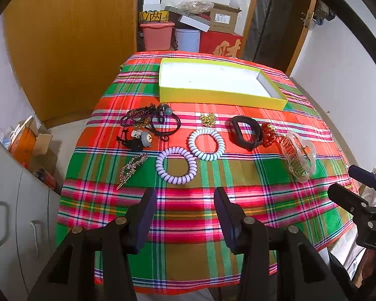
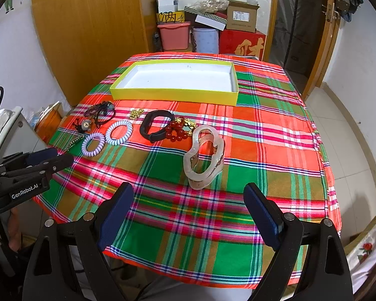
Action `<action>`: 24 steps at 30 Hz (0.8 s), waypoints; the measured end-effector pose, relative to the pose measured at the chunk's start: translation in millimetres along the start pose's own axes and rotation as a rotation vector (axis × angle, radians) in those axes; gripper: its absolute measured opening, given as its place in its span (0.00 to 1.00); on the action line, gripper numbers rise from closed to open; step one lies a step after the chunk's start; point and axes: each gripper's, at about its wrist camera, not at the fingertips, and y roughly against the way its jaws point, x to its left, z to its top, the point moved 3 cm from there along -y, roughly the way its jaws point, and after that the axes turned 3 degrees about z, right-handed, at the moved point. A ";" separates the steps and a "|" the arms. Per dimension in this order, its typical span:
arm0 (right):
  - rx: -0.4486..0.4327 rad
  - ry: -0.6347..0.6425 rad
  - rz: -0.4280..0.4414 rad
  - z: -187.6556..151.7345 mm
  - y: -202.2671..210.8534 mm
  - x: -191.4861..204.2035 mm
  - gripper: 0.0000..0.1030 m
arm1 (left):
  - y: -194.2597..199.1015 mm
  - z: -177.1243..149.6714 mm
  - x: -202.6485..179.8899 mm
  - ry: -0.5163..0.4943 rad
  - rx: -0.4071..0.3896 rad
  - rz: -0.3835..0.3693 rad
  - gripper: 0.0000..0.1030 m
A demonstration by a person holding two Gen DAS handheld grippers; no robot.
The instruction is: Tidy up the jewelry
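Both tools are spread wide and hold nothing, hovering over the near edge of the counter [image 2: 275, 135] with its plaid cloth. The right tool [image 2: 188, 213] has the pearly hair claw [image 2: 204, 156] directly ahead of its gap and nearest of all the pieces; the claw stands on edge with its long axis running away from the tool, toward the yellow box [image 2: 174, 92], so I judge this to be the right tool's pick, closing across the claw's narrow width. The left tool [image 1: 185, 213] faces the lilac coil hair tie [image 1: 176, 165], which lies flat just in front of it; the pale blue coil tie [image 1: 206, 144] touches it on the side toward the box.

Between these and the box lie a black wristband [image 1: 245, 133], red beads [image 1: 269, 135] just beside it, small gold pieces [image 1: 207, 120], a tangle of dark bead strings and cords [image 1: 148, 119], and a jewelled clip [image 1: 131, 169] left of the lilac tie. The box, white inside, holds no jewelry.

Readable writing: "GenRobot.AI" on the left tool's body in the right view, "DAS" cut off on the right tool's body in the left view, and a large gold Chinese character on the red carton [image 2: 243, 41] beyond the box.
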 end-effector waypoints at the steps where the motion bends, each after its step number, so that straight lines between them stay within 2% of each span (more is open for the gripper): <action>1: 0.001 0.000 0.001 -0.1 -0.7 -0.3 0.87 | -0.3 0.1 0.1 0.001 0.000 -0.001 0.46; 13: 0.001 -0.032 -0.007 9.8 -14.8 -20.8 0.86 | -7.2 10.1 20.1 0.058 -0.002 0.010 0.46; 24: 0.040 -0.056 0.002 25.4 -51.6 -34.1 0.84 | -27.8 21.0 43.1 0.107 0.015 0.017 0.46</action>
